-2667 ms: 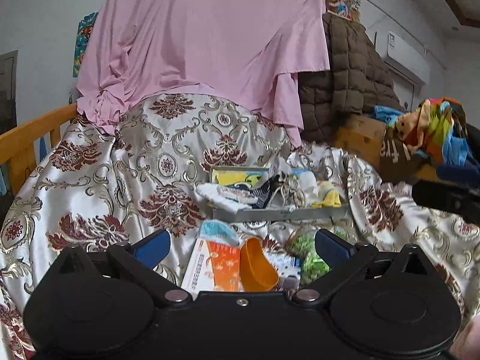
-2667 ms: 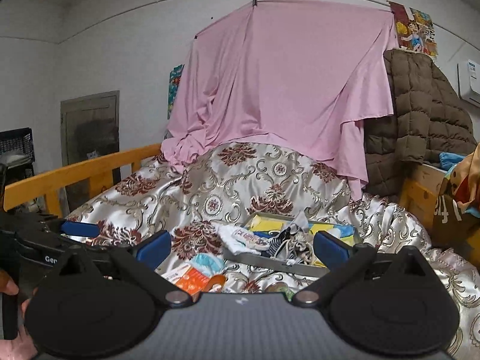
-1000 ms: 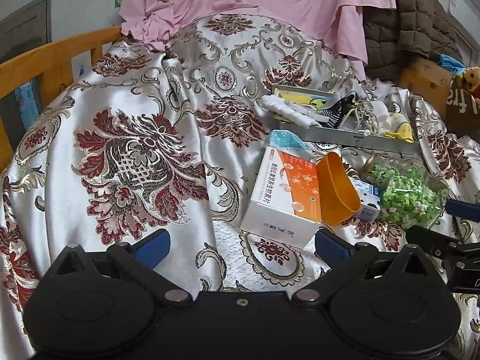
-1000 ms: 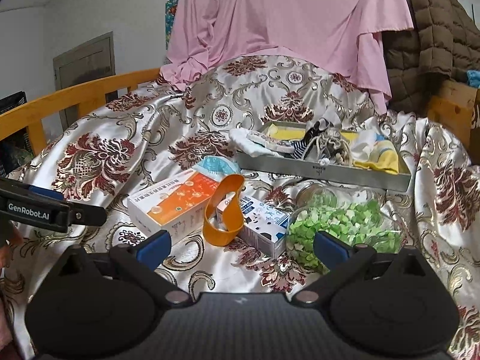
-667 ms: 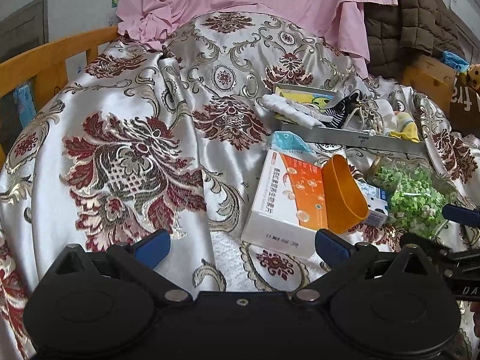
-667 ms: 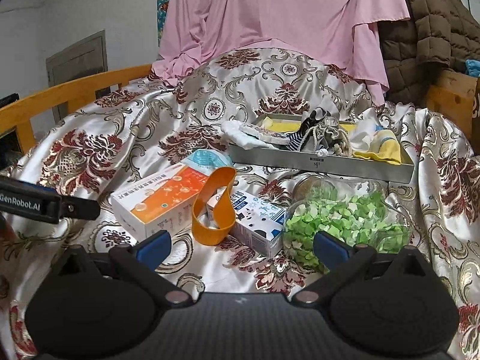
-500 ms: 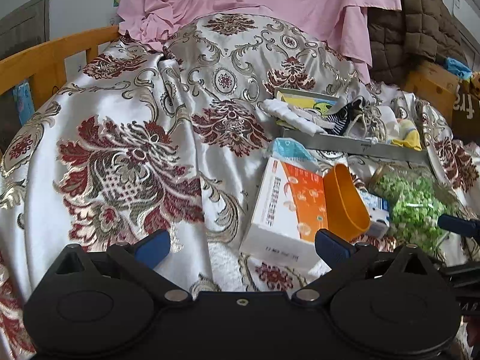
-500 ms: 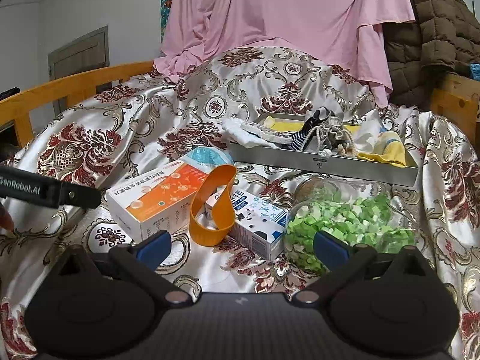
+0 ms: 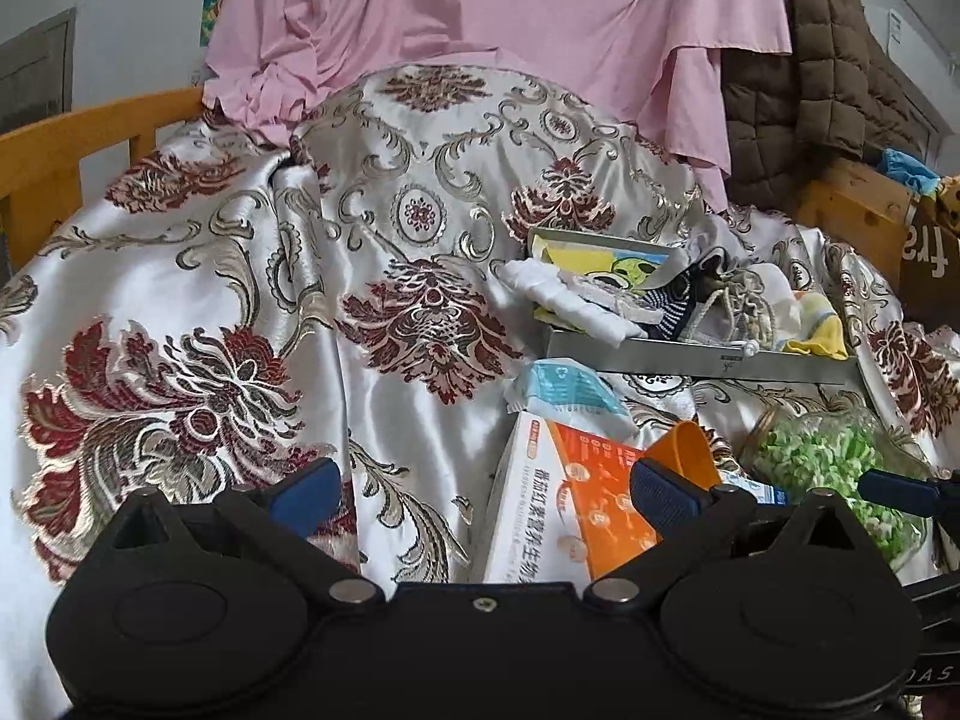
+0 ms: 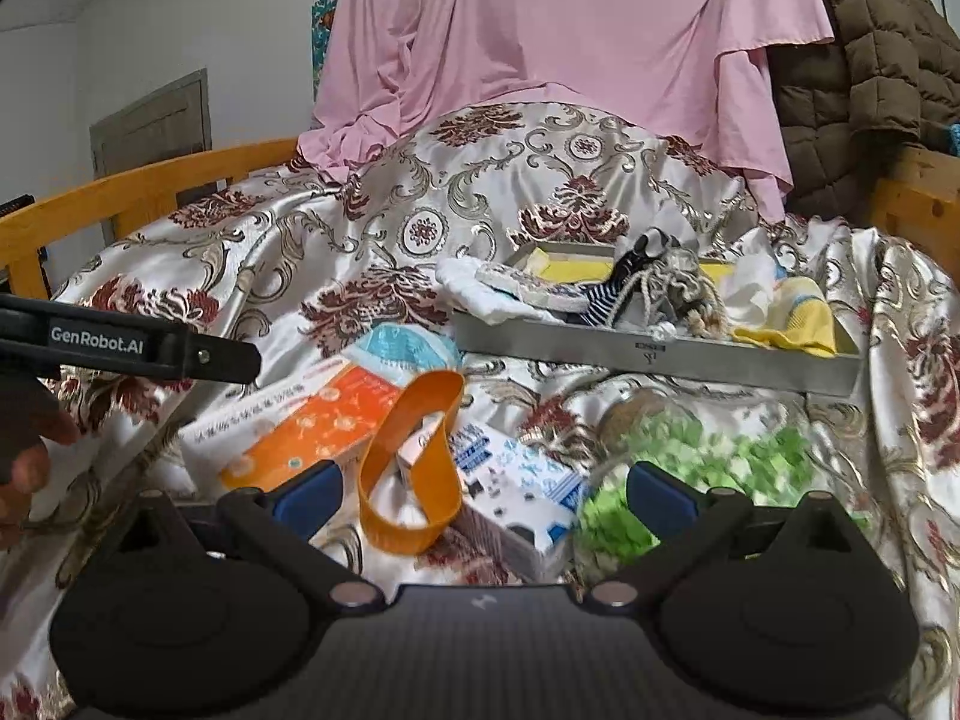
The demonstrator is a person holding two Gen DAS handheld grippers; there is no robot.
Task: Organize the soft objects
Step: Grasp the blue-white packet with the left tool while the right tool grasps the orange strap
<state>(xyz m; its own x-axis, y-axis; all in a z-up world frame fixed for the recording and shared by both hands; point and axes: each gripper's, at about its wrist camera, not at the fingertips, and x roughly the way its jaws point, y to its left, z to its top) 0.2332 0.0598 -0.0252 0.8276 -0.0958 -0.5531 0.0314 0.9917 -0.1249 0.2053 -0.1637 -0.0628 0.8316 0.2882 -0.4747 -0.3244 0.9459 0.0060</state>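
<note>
Left wrist view. Left gripper (image 9: 483, 489) spread wide, nothing between the fingers, hovering over the satin bedspread (image 9: 198, 300) toward its near edge. Orange box (image 9: 570, 510) just ahead, right of centre. Orange band (image 9: 684, 450) leaning against the box's right side. Blue-white packet (image 9: 561, 387) lying at the box's far end. Grey tray (image 9: 702, 357) further back, right of centre, already holding the soft things: white cloth (image 9: 570, 300) drooping over its left wall, striped sock (image 9: 678, 306), rope bundle (image 9: 744, 306), yellow cloth (image 9: 819, 333).

Right wrist view. Right gripper (image 10: 483, 492) also wide and empty, lined up on the band (image 10: 414, 462), which stands as an upright loop between the orange box (image 10: 312, 426) and a blue-patterned box (image 10: 516, 486). Green bits (image 10: 708, 474) to the right, blurred; possibly in a clear bag, hard to say. Left gripper's finger (image 10: 150, 351) jutting in from the left edge.

Risks. Floppy loop likely to fold or slip from a shallow pinch. Slick, rumpled satin letting boxes slide when nudged. Low approach could clip the blue-patterned box or scatter the green bits. Cloth overhanging the tray (image 10: 660, 357) could snag on drop-off.
</note>
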